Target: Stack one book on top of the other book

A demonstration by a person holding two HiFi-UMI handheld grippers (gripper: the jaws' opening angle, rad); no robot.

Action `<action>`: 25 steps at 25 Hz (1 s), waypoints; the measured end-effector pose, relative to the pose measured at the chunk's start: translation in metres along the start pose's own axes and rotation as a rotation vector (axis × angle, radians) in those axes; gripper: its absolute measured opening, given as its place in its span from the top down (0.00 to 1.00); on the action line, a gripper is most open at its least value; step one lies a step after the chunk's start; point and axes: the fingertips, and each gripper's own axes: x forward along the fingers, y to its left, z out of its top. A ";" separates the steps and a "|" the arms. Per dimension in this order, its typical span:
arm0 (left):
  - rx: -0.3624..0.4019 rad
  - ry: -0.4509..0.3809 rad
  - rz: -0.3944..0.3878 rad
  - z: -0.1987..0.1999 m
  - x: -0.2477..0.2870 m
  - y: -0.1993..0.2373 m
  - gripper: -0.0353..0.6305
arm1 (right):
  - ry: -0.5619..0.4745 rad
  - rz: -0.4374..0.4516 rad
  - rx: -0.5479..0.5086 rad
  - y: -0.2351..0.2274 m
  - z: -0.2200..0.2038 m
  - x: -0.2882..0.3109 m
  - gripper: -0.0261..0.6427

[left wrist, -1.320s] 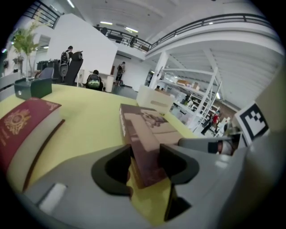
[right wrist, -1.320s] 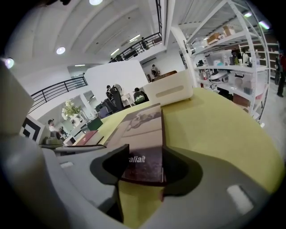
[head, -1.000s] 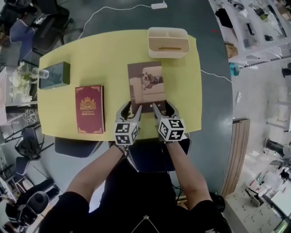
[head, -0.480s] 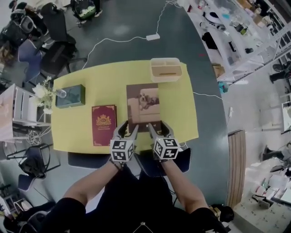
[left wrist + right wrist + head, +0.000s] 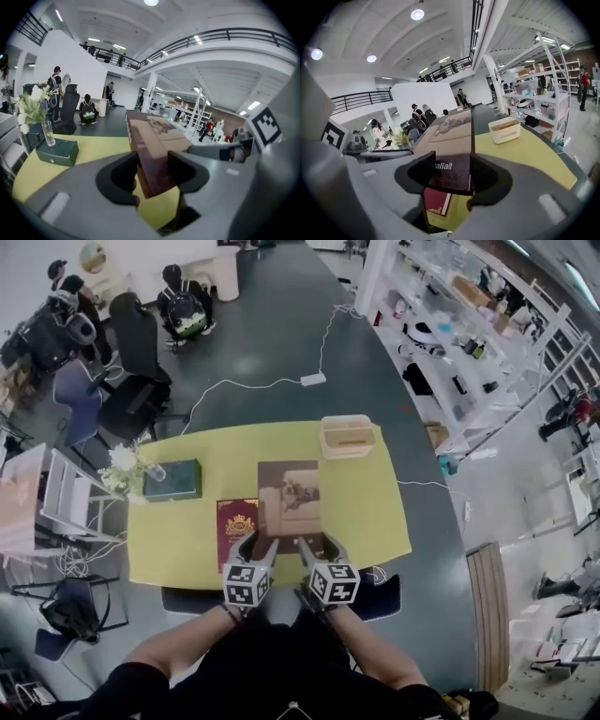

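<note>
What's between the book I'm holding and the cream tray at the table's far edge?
Nothing stands there. Only bare yellow table separates the brown book from the cream tray. The right gripper view shows this most clearly.

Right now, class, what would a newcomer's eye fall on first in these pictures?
First, the brown book with a dog on its cover, gripped at its near edge by the left gripper and the right gripper above the yellow table. Next, the red book lying just left of it, and the cream tray at the table's far right corner.
</note>
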 end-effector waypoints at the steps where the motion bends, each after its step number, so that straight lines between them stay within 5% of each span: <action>1: -0.001 -0.003 -0.001 0.001 -0.008 0.003 0.62 | 0.000 0.002 -0.002 0.008 0.000 -0.002 0.62; 25: -0.018 -0.060 -0.028 0.001 -0.118 0.121 0.62 | -0.006 0.000 -0.038 0.167 -0.023 0.024 0.62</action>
